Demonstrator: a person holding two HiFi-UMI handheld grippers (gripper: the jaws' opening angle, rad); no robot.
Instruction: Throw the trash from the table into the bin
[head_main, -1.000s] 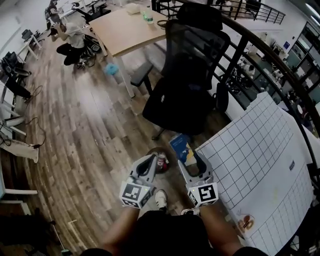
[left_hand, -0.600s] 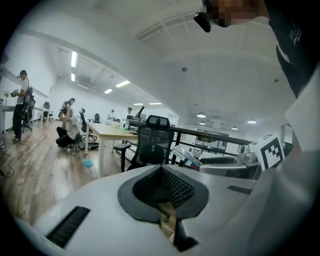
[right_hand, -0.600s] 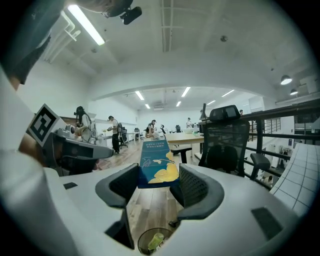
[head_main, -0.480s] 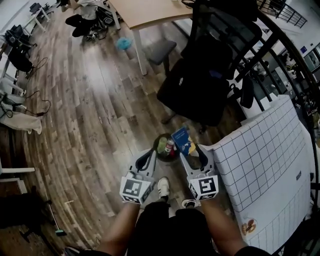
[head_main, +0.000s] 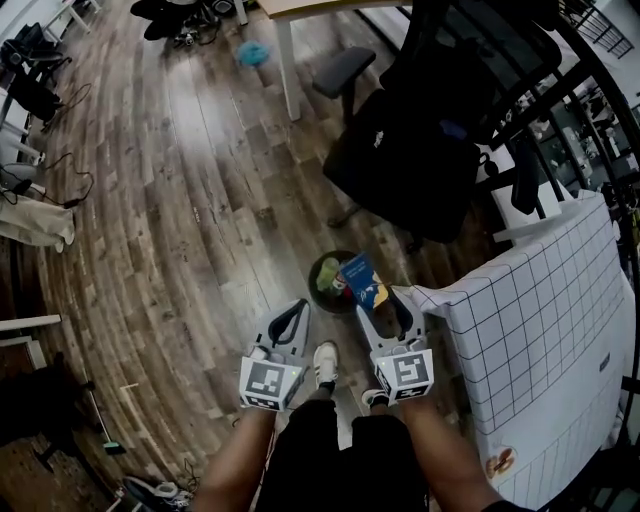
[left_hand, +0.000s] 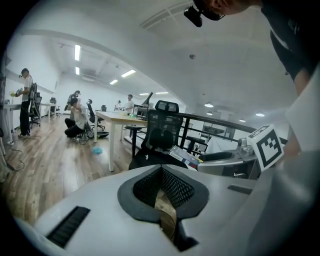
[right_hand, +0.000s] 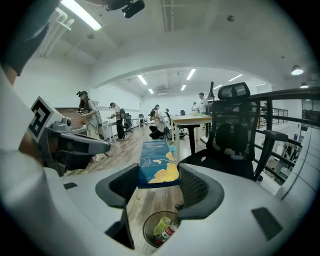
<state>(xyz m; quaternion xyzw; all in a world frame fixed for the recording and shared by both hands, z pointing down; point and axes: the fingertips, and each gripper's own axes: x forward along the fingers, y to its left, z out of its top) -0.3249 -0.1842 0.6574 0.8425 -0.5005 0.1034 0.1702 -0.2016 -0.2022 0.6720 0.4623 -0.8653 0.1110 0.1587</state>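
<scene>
My right gripper (head_main: 385, 300) is shut on a blue box (head_main: 362, 282) printed with yellow flowers; the pads press on its two sides (right_hand: 157, 167). The box hangs over the near right edge of a round dark bin (head_main: 330, 254) standing on the wooden floor. In the right gripper view the bin (right_hand: 147, 227) lies just below the jaws, with a green bottle and a red-labelled one inside. My left gripper (head_main: 298, 308) hovers to the left of the bin. Its jaws (left_hand: 161, 172) are shut, with a thin tan scrap (left_hand: 166, 215) pinched between the pads.
A black office chair (head_main: 410, 150) stands just beyond the bin. The table with the white gridded cover (head_main: 540, 340) is at my right, its corner close to the right gripper. The person's shoes (head_main: 325, 362) are between the grippers. A desk leg (head_main: 290, 70) and several people stand farther off.
Both grippers have sunk toward the floor, the blue box still in the right one. The bin, partly hidden behind the grippers before, now lies in full view just ahead of their tips.
</scene>
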